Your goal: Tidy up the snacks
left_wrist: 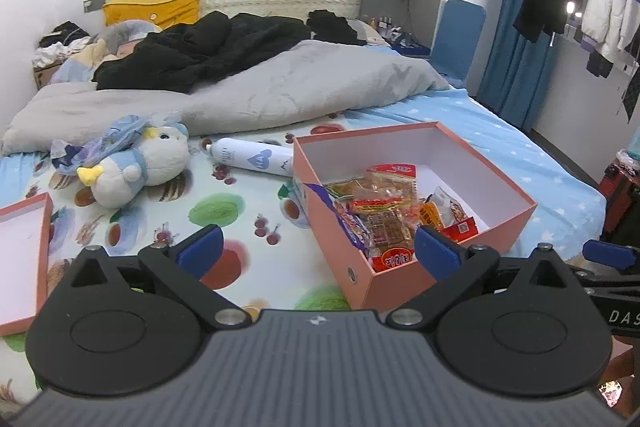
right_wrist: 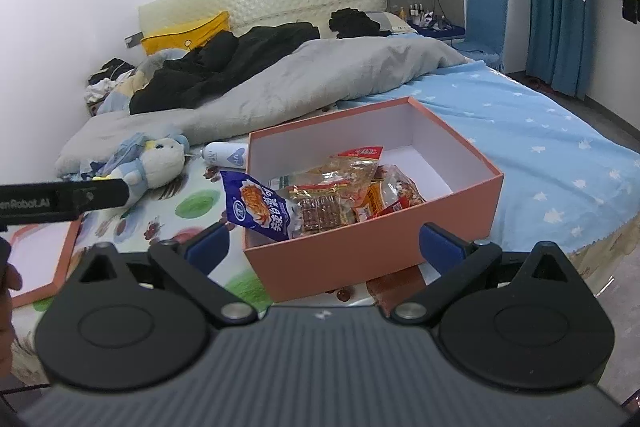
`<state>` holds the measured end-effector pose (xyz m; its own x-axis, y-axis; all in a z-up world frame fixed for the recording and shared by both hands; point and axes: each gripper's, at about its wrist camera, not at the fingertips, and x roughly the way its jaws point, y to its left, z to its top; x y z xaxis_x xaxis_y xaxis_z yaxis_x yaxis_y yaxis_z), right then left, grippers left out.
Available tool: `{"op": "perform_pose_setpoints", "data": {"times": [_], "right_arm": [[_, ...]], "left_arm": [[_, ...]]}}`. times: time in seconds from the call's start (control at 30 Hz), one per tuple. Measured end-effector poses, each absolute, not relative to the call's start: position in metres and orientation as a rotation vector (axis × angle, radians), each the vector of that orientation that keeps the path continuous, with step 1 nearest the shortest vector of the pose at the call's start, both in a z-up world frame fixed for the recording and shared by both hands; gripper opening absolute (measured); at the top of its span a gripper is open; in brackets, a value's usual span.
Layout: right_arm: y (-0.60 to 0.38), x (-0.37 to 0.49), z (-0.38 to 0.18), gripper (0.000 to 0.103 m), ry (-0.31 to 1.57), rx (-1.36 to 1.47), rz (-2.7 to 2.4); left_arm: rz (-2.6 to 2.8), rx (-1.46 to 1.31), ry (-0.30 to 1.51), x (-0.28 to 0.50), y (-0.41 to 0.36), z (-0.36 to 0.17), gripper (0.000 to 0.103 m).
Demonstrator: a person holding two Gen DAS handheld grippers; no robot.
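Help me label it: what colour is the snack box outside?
Salmon pink outside, white inside; the snack box shows best in the right wrist view.

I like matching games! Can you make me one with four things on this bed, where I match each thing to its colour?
Things:
1. open box
2. plush toy
3. pillow by the headboard
4. blanket

Colours:
a. grey
b. pink outside, white inside
c. yellow
d. white and light blue

Pairs: 1-b, 2-d, 3-c, 4-a
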<state>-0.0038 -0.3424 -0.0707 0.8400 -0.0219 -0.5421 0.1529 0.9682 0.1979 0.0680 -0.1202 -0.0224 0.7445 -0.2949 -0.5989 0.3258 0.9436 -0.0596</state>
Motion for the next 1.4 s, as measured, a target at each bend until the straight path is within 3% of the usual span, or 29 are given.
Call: {"op": "perform_pose_setpoints", "data": {"times": [1.4], "right_arm": [[-0.347,-0.018,-0.057,0.103,0.544,0.224,-0.099]], "left_arm": [[-0.288,-0.015,0.646,0.033,-0.106,-0.012,0.103]]}}
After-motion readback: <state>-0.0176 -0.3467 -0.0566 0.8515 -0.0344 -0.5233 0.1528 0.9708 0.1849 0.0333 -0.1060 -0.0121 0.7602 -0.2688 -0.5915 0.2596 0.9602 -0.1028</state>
